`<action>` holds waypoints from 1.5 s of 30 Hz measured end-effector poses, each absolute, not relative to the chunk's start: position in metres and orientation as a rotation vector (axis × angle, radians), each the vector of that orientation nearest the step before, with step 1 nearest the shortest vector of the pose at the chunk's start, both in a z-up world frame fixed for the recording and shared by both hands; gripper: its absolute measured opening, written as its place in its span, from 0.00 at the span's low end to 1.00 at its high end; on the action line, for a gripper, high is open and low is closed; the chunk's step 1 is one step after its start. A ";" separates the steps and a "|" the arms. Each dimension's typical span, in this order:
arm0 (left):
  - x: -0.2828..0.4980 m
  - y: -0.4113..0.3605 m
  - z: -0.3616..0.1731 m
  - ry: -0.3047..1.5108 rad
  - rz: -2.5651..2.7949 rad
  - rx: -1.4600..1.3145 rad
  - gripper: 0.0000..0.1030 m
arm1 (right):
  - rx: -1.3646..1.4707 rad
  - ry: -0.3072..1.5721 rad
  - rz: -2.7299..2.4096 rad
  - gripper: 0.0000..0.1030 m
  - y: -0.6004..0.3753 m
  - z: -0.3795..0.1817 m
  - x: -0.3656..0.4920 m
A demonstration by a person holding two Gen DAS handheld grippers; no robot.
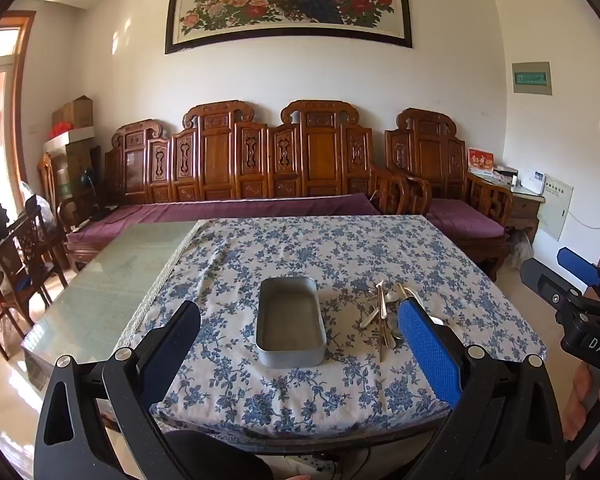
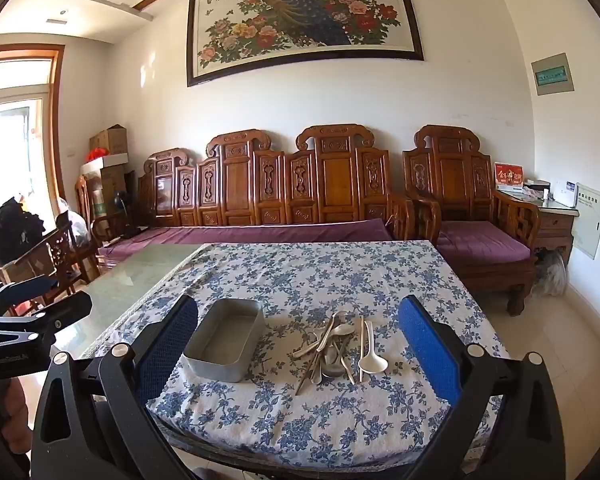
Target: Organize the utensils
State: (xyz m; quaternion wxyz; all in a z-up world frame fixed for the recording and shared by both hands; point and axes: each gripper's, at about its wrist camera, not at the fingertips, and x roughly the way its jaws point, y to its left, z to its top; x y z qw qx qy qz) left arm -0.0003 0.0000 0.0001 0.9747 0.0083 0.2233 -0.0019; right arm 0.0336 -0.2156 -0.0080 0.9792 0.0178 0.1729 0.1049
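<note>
An empty grey metal tin (image 1: 290, 322) (image 2: 225, 345) lies on the blue-flowered tablecloth (image 1: 300, 256) (image 2: 324, 276). To its right is a heap of utensils (image 1: 384, 312) (image 2: 332, 344): metal spoons and chopsticks, with a white spoon (image 2: 371, 356) at the heap's right edge. My left gripper (image 1: 300, 344) hovers open before the table's near edge, facing the tin, nothing between its fingers. My right gripper (image 2: 296, 352) is open too, level with the tin and the heap, holding nothing. It also shows at the right edge of the left wrist view, as the right gripper (image 1: 560, 276).
The cloth covers the right part of a glass-topped table (image 1: 112, 280) (image 2: 148, 264). Behind it stand a carved wooden sofa (image 1: 240, 168) (image 2: 268, 192) with purple cushions and an armchair (image 2: 472, 208). Wooden chairs (image 1: 28, 248) are at the left. A hand (image 1: 588, 396) grips the right handle.
</note>
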 end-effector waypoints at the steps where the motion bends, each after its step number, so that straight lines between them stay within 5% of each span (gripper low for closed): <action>1: 0.000 0.000 0.000 0.452 -0.004 0.017 0.93 | 0.036 0.348 0.212 0.98 -0.216 -0.008 0.034; 45: 0.000 0.000 0.000 0.456 -0.005 0.013 0.93 | 0.032 0.339 0.209 0.98 -0.215 -0.005 0.031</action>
